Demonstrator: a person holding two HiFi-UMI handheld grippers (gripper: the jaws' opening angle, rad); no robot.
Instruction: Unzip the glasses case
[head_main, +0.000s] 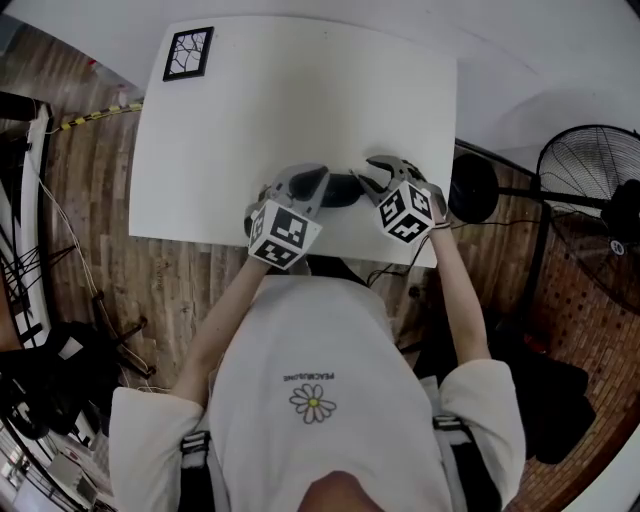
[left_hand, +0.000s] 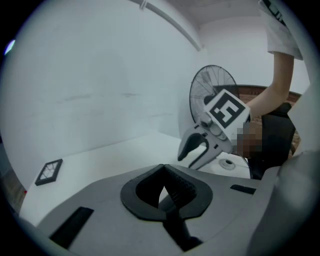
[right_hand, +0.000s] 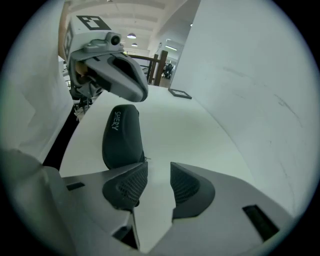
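All three views are evenly and softly lit, with cool, slightly washed-out colour. The white table (head_main: 300, 120) is rendered bright but without hard glare, and only a faint, soft-edged shadow is cast beside the glasses case (right_hand: 121, 135). Ceiling lights (right_hand: 131, 36) are seen as small bright spots in the right gripper view. Straight lines are strongly bent towards every edge by fisheye distortion. Both gripper views are ringed by a dark vignette, and their nearest foreground is rendered slightly soft.

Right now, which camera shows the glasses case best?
The right gripper view: the glasses case lies close and large, only its near end behind a jaw. The head view shows it small and partly hidden; the left gripper view, not at all.
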